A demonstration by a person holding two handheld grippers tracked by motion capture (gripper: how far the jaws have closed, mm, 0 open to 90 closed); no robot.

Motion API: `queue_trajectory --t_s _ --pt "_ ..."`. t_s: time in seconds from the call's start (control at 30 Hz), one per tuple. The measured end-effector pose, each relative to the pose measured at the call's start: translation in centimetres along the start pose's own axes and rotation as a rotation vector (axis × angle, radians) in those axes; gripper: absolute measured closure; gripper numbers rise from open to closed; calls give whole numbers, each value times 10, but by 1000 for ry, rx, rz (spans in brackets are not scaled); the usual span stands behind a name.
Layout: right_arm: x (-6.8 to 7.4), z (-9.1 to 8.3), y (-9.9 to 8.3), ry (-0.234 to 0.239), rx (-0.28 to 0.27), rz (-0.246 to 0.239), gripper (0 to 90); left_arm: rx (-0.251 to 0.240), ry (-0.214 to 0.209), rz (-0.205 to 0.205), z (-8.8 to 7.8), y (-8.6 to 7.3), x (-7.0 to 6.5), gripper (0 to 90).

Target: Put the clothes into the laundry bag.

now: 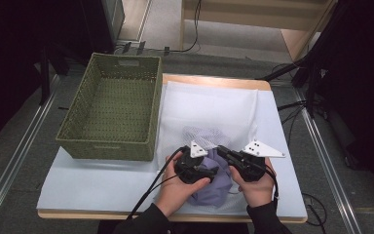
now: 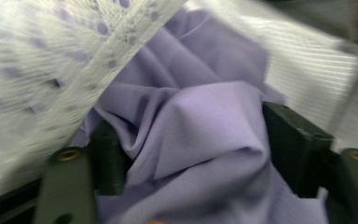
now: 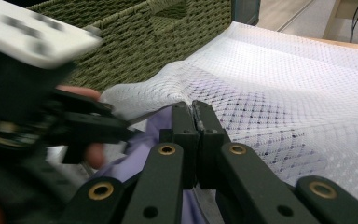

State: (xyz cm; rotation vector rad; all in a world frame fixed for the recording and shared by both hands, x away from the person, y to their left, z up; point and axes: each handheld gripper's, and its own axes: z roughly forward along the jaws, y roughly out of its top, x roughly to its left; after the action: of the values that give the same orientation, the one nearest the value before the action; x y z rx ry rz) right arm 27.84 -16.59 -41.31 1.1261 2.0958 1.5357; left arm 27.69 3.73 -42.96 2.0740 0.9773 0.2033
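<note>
Our left tongs (image 2: pixel 186 154) gape around blurred lilac cloth (image 2: pixel 200 140); right tongs (image 3: pixel 196 122) pinch the mesh bag's (image 3: pixel 284 79) edge, cloth half hidden inside.

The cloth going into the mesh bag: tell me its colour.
The cloth is plain lilac, clearest in the left gripper view.

Black tongs (image 1: pixel 213 165) with brass-looking screws, white three-cornered plates, black sleeves (image 1: pixel 148 222).

Free passage is offered at six o'clock across the pale blue table top (image 1: pixel 92 183); ten o'clock is blocked by the green woven rectangular basket (image 1: pixel 111 111).
</note>
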Motion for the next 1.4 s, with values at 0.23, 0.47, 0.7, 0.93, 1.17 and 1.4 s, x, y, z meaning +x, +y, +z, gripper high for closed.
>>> queue_trajectory --t_s 0.23,0.47,0.7,0.93,1.17,1.4 --pt "1 1 1 3 -1 -4 900 97 -30 60 -10 -24 -13 209" --pt "3 3 0 6 6 -9 900 178 121 124 16 -34 -20 441" --pt "4 1 2 13 -2 -9 900 -19 138 28 21 -1 -12 822" --pt "-1 -2 1 -1 -5 -2 900 -23 204 -3 36 1 3 579" --pt "-5 -2 0 -11 -2 15 900 -31 82 11 1 -13 1 291" --pt "-3 1 0 -10 3 9 900 -62 55 8 -34 -32 -8 315"
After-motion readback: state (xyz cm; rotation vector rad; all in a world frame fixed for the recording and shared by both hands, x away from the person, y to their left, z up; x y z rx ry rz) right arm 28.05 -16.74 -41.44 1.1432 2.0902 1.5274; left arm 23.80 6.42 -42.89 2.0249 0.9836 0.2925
